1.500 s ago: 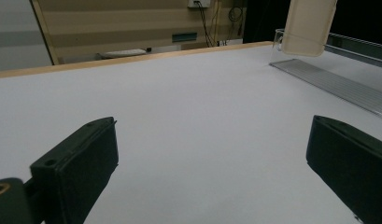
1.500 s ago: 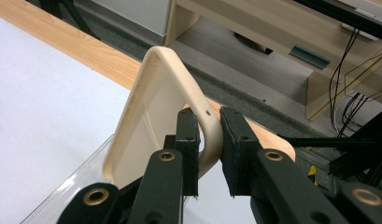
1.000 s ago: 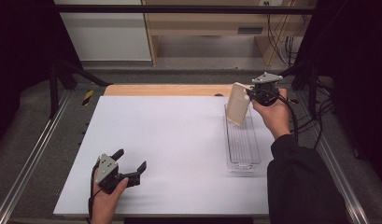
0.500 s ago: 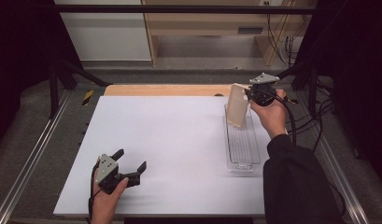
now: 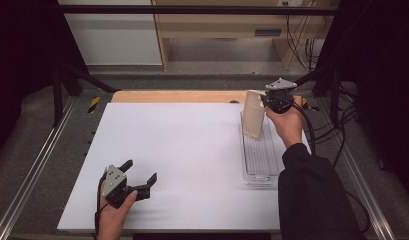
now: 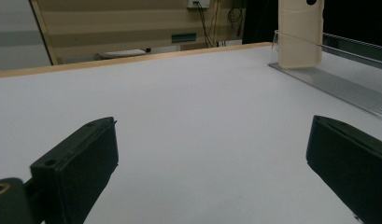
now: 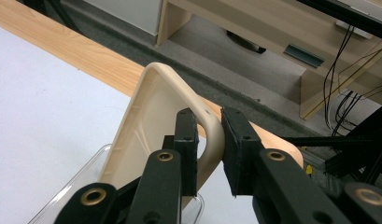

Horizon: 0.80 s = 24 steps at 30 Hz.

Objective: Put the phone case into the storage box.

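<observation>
White and mostly bare, the bench (image 5: 182,150) is carrying a clear tray (image 5: 262,160) at its right side. Over the tray's far end, the right gripper (image 7: 208,140) is pinching the rim of a beige lid (image 5: 253,114), holding it upright. Fitting or removing looks unfinished. The left gripper (image 5: 139,175) is resting wide open, holding nothing.
</observation>
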Available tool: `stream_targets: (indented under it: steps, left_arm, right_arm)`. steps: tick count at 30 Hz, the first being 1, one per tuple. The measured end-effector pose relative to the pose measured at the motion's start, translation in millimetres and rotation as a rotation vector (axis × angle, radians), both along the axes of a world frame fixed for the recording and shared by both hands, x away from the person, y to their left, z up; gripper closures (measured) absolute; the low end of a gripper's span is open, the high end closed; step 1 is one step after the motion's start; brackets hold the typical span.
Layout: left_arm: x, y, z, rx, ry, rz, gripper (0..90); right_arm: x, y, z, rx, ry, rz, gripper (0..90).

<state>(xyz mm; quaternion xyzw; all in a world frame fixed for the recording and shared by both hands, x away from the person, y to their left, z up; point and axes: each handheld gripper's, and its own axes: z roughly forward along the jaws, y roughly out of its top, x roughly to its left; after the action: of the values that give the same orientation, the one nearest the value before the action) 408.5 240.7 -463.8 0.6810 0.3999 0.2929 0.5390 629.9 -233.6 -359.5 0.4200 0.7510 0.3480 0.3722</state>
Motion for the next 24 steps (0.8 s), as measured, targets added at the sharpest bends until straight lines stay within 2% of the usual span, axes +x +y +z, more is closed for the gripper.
stream_targets:
  steps: [24]
  left_arm:
    - [-0.6, 0.4, 0.4, -0.002, -0.002, 0.002, 2.0]
  right_arm:
    - [3.8, 4.4, -3.8, 0.02, -0.012, -0.02, 75.8]
